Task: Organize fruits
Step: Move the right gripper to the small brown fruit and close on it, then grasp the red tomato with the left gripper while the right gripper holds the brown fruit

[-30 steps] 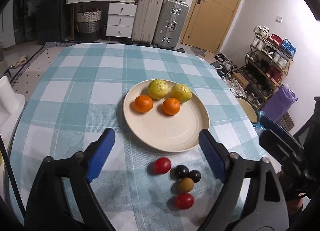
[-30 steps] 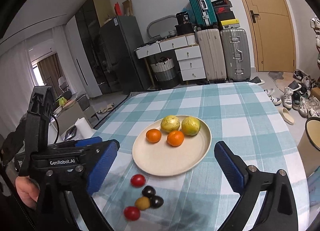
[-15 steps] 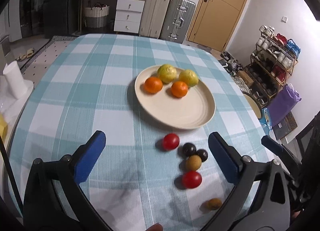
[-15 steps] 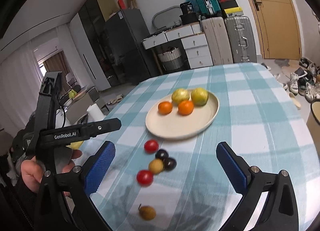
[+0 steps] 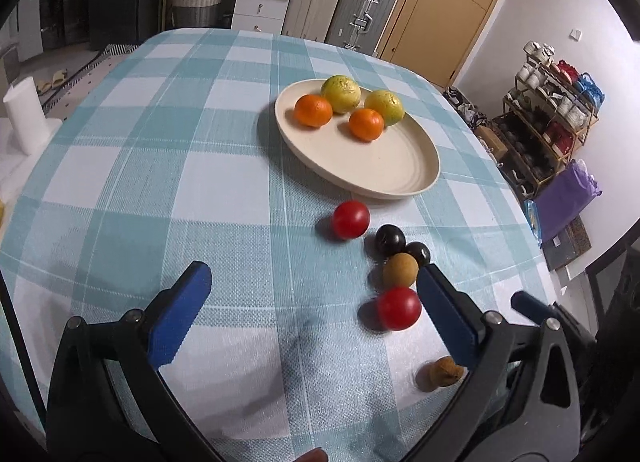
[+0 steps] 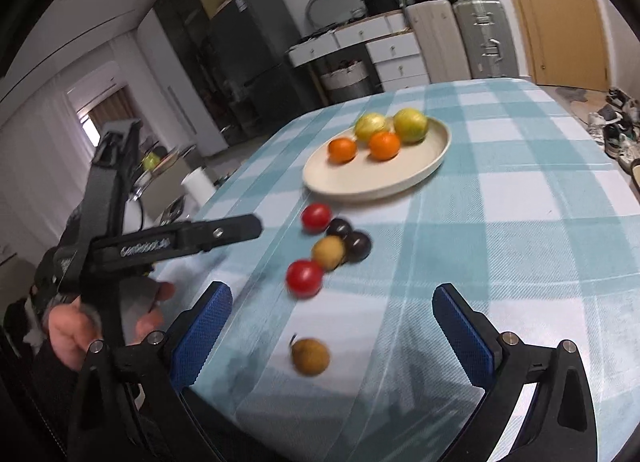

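A: Are the jaws holding fruit?
B: No. The left gripper point(image 5: 308, 310) and right gripper point(image 6: 332, 326) are wide open, empty.
A: Where's the fruit?
B: Small fruits point(image 6: 328, 252) sit near on the surface point(image 5: 160, 181). Farther, oranges point(image 5: 313, 110) rest on the plate point(image 5: 384, 169).

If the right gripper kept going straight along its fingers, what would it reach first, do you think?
Probably the lone brown fruit, which lies between the open fingers of the right gripper; depth is uncertain.
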`<state>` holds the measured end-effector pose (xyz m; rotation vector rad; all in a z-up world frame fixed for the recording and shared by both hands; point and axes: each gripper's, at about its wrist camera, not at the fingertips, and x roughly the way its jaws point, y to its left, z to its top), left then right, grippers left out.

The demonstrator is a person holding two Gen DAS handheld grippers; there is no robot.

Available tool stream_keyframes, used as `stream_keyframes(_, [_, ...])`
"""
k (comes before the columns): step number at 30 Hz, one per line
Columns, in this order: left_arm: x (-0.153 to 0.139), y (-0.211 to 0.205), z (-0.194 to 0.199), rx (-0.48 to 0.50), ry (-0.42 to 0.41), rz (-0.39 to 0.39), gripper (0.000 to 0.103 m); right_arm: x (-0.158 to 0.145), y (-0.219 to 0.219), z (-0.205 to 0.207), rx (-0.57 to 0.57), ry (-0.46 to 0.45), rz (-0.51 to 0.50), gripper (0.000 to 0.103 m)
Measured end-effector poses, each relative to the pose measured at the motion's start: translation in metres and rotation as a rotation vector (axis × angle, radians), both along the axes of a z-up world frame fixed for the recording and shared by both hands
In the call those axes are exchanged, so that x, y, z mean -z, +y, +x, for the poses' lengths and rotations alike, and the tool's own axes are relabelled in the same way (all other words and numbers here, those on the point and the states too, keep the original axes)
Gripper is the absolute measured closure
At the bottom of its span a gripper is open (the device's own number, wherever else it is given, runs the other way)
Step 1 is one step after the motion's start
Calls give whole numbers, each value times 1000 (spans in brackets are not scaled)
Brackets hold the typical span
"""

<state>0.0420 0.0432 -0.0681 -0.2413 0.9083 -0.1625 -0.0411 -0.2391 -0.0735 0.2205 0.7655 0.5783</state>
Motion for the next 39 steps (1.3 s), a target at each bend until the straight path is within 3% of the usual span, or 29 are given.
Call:
stream_keyframes(5, [7, 1, -1, -3, 14, -17, 1, 10, 10, -10, -44, 19, -13, 3])
stream_keyframes(8, [9, -1, -1, 6, 19, -17, 1, 17, 16, -13, -56, 36, -24, 21])
stream_keyframes(14, [9, 3, -1, 6, 14, -17, 1, 29, 28, -20, -69, 39, -81, 33])
stream_keyframes(16, [9, 6, 0, -3, 18, -23, 1, 33, 30, -21, -80, 38, -84, 50])
stream_keyframes(19, [12, 10, 0, -8, 29, -28, 1, 35, 31, -22, -71, 21, -99, 61])
stream_keyframes(21, [13, 12, 0, -11, 29, -29, 1, 35, 32, -23, -70, 18, -110, 76])
stream_keyframes(27, [16, 21, 2, -30, 37, -50, 1, 36, 27, -21, -53, 21, -93, 77])
stream_keyframes(31, [16, 19, 2, 14, 34, -90, 1, 35, 20, -18, -29, 21, -75, 77])
stream_keyframes(39, [17, 7, 1, 65, 47, -87, 1, 29, 10, -15, 14, 12, -52, 77])
